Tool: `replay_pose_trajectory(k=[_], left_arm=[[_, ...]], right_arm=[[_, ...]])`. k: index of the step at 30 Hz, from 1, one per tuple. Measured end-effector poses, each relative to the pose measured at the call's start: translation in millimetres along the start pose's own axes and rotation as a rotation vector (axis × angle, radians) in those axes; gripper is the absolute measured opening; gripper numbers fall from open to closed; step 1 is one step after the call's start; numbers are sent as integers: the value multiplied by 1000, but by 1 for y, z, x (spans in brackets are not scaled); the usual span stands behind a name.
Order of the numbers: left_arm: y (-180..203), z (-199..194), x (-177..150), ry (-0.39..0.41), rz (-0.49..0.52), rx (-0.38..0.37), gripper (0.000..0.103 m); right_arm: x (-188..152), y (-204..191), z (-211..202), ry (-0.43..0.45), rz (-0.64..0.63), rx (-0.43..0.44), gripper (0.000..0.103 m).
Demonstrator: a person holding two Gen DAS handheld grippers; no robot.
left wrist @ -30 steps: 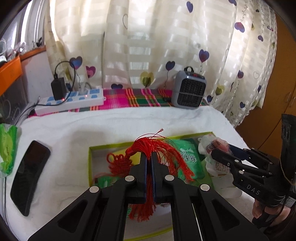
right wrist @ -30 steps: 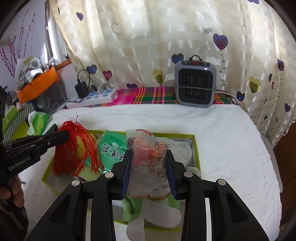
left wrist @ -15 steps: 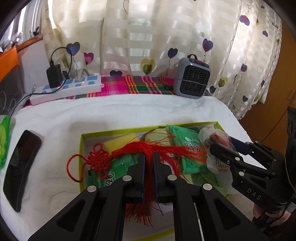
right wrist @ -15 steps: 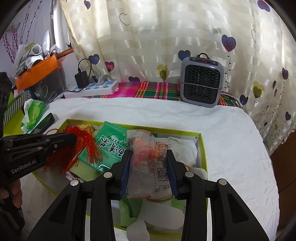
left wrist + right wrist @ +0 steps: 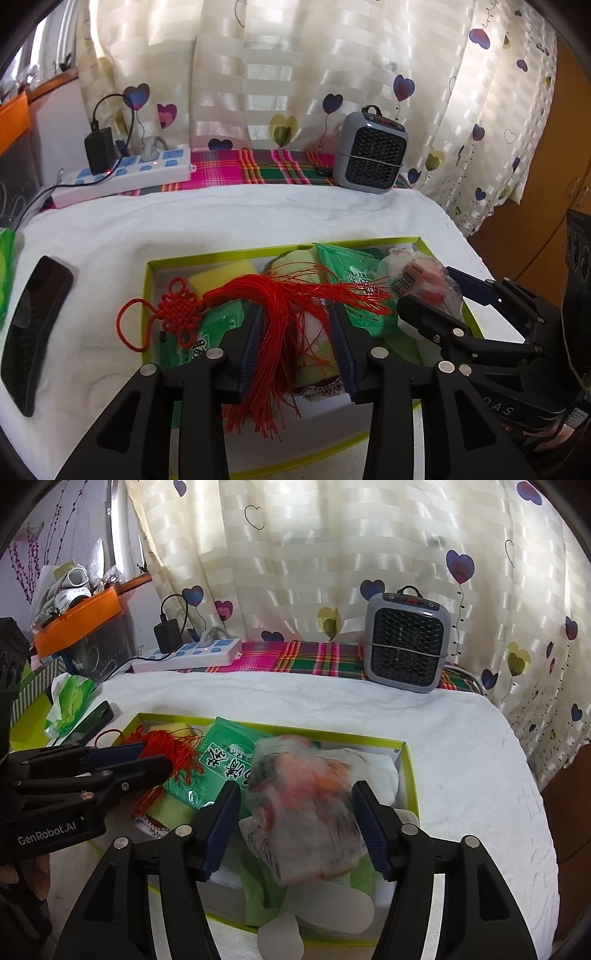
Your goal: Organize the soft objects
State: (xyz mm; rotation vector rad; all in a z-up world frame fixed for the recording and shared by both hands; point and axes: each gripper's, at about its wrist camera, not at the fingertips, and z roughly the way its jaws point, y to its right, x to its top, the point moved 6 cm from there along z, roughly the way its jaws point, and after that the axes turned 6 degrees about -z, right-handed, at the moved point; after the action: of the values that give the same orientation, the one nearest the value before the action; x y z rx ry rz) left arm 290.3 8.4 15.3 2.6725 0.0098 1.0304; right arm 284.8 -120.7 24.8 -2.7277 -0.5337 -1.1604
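A shallow box with a lime-green rim (image 5: 236, 254) (image 5: 369, 739) lies on the white towel and holds several soft things. My left gripper (image 5: 297, 317) is open over it; a red tassel with a knot (image 5: 266, 295) lies loose across the box between its fingers. My right gripper (image 5: 293, 794) is open; a clear plastic bag with red and white contents (image 5: 306, 805) sits blurred between its fingers, over the box's right side. The bag also shows in the left wrist view (image 5: 424, 284). A green packet (image 5: 221, 760) lies in the box middle.
A black phone (image 5: 33, 325) and a green tissue pack (image 5: 70, 701) lie left of the box. A white power strip (image 5: 125, 177) and a grey heater (image 5: 369, 155) stand at the back on a plaid cloth. Curtains hang behind.
Both grippers have opened. The tassel has dropped from the left gripper into the box, and the bag has come free of the right gripper's pads.
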Motion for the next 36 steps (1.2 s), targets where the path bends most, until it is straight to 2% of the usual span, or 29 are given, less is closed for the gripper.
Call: replay_pose_trajectory(k=[3, 7, 17, 19, 22, 26, 28, 32, 34, 36], left_arm=[[2, -8, 0, 25, 14, 27, 50], [2, -18, -3, 31, -11, 23, 50], [10, -47, -25, 59, 13, 69, 50], [10, -51, -33, 49, 8, 84, 50], [9, -59, -47, 49, 22, 147, 50], [1, -64, -65, 20, -27, 150, 50], [0, -67, -74, 19, -18, 174, 50], [-2, -69, -91, -9, -40, 165, 50], [-2, -69, -100, -17, -33, 193, 50], [-2, -68, -107, -28, -45, 181, 50]], right_arm=[[0, -2, -5, 8, -5, -1, 66], [-1, -3, -14, 24, 0, -5, 66], [-11, -10, -43, 46, 22, -16, 66], [-15, -10, -47, 40, 24, -23, 66], [-24, -12, -54, 31, 19, -38, 66], [-37, -16, -64, 30, 34, -21, 66], [-44, -19, -68, 25, 40, -15, 66], [-55, -23, -74, 19, 38, -12, 66], [-61, -24, -75, 8, 42, -12, 66], [-68, -25, -73, -15, 48, -14, 66]])
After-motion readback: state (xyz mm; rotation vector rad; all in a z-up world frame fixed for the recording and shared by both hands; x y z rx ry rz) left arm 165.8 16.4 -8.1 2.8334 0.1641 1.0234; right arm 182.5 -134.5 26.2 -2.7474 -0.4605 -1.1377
